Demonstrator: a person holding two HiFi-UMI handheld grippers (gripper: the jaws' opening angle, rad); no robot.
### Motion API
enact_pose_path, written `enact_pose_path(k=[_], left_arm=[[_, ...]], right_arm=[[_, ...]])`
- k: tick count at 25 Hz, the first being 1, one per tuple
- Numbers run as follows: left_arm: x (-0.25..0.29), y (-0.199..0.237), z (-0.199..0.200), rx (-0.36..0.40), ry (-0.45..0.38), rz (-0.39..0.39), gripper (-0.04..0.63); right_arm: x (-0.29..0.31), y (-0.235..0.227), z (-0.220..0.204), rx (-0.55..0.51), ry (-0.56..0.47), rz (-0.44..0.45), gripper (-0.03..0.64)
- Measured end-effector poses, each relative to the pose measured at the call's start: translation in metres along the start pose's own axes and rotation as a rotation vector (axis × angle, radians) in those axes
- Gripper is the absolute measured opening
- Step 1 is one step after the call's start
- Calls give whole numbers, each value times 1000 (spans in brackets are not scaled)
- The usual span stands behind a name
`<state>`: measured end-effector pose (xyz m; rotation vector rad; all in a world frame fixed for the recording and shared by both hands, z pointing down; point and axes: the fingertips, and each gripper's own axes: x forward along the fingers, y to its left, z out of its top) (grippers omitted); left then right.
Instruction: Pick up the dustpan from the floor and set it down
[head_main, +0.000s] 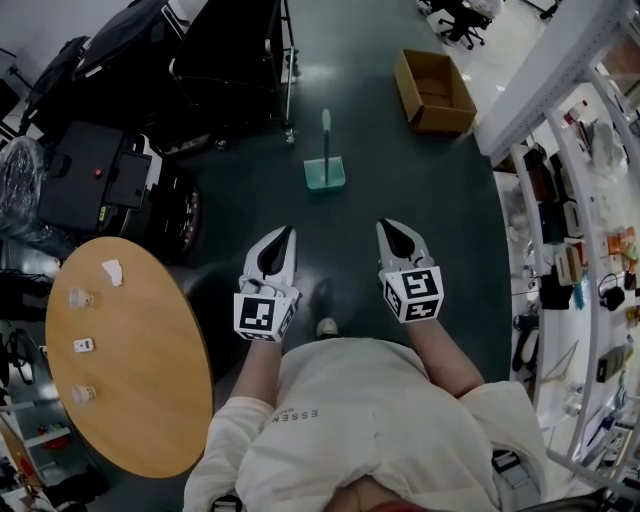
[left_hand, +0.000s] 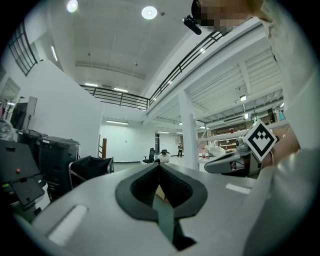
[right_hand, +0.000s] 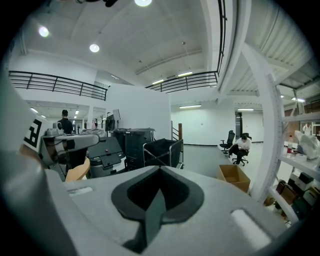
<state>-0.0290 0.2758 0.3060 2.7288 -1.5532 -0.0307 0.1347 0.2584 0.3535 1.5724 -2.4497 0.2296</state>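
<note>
Left gripper (head_main: 288, 233) and right gripper (head_main: 386, 226) hover near me, jaws pressed together, empty. Dustpan (head_main: 325, 173) stands far ahead on floor (head_main: 410, 190): awaiting pickup, or set down again.

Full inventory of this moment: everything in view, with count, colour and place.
green plastic dustpan with upright handle: 1, green, on the dark floor ahead of both grippers
open cardboard box: 1, brown, on the floor, upper right
round wooden table: 1, tan, lower left
small white items: 4, white, along the table's left side
black fabric cart: 1, black, upper left
black machine with red button: 1, black, left, above the table
white shelving rack: 1, white, right edge, stocked with small goods
left gripper: 1, white and black, shut, empty
right gripper: 1, white and black, shut, empty
</note>
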Motion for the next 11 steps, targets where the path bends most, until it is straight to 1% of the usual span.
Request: enact_pose_path(k=[4,7,9,11], left_arm=[[-4,4,-3,-1,14,-7,8],[-6,5,-1,42,22,-16,8],[-7,5,0,67,6,-23,8],[-8,5,2,76,-10,-30,8]], right_arm=[[3,7,-2,-14,7,6,-9],[6,13,-3,-20,13,13,-9],[6,15,-3,-21,15,15,-9],[6,17,-3,-23,18,16,-9]])
